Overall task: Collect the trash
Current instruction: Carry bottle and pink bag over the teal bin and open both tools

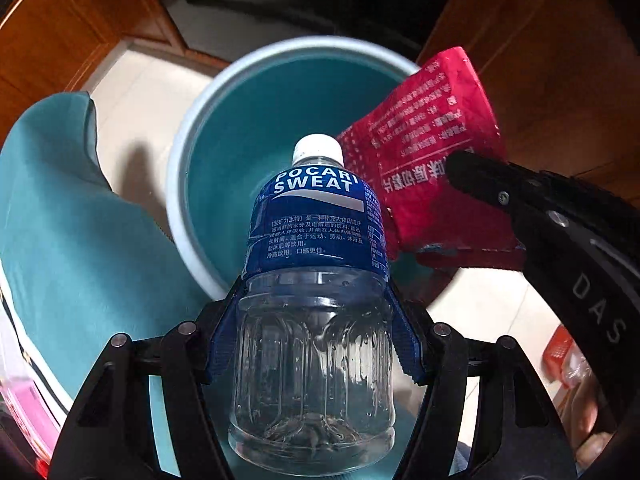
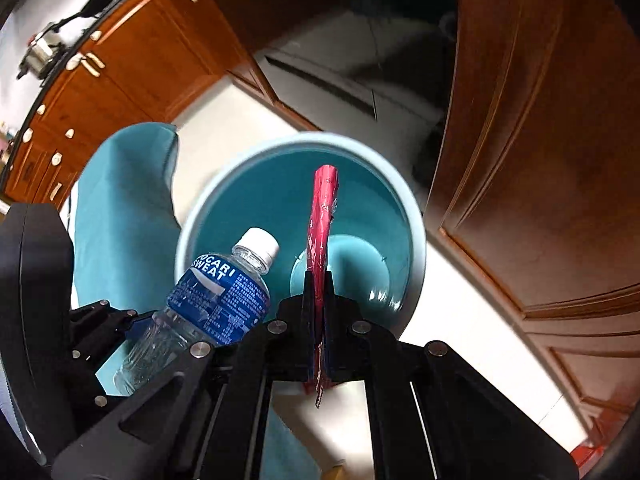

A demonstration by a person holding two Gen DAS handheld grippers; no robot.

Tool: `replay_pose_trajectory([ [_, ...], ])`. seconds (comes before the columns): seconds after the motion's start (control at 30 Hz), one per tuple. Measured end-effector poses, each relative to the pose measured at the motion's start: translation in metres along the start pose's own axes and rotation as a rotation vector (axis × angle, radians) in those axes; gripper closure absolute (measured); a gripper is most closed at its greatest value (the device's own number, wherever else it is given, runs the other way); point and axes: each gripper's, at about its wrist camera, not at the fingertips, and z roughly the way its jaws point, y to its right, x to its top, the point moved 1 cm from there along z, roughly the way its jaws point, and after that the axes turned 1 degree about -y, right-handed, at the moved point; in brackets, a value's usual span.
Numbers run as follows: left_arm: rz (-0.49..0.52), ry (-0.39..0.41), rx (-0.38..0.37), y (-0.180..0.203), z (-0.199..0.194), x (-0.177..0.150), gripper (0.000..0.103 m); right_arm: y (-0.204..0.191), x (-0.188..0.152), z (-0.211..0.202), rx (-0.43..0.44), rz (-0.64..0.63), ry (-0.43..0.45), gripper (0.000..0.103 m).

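A clear Pocari Sweat bottle [image 1: 316, 216] with a blue label and white cap stands upright between the fingers of my left gripper [image 1: 314, 300], which is shut on its ribbed lower half. It hangs over the near rim of a round teal bin [image 1: 180, 152]. To its right, a red snack wrapper [image 1: 432, 128] is pinched in my right gripper [image 1: 460, 168] above the bin's right rim. In the right wrist view the wrapper [image 2: 322, 208] shows edge-on between the shut right gripper [image 2: 318, 280] fingers, over the bin [image 2: 416, 240]. The bottle [image 2: 216, 296] sits left of it in the left gripper [image 2: 168, 332].
A teal cloth [image 1: 52, 208] [image 2: 120, 200] drapes beside the bin on the left. Wooden cabinets [image 1: 52, 32] and a wooden door [image 2: 540, 120] flank the pale tiled floor. A metal pot [image 2: 40, 54] sits on the counter. A red packet [image 1: 560, 356] lies on the floor at right.
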Motion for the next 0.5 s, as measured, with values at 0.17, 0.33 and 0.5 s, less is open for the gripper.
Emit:
replay_pose_trajectory([
  [0.17, 0.000, -0.015, 0.047, -0.009, 0.008, 0.009, 0.028, 0.003, 0.004, 0.017, 0.029, 0.041, -0.025, 0.028],
  [0.33, -0.004, 0.004, 0.053, -0.013, 0.000, 0.006, 0.028, 0.001, 0.005, 0.011, 0.019, 0.055, -0.011, 0.022],
  [0.5, -0.027, 0.027, 0.035, -0.028, -0.016, 0.000, 0.028, 0.005, -0.003, -0.009, -0.014, 0.055, 0.013, 0.017],
])
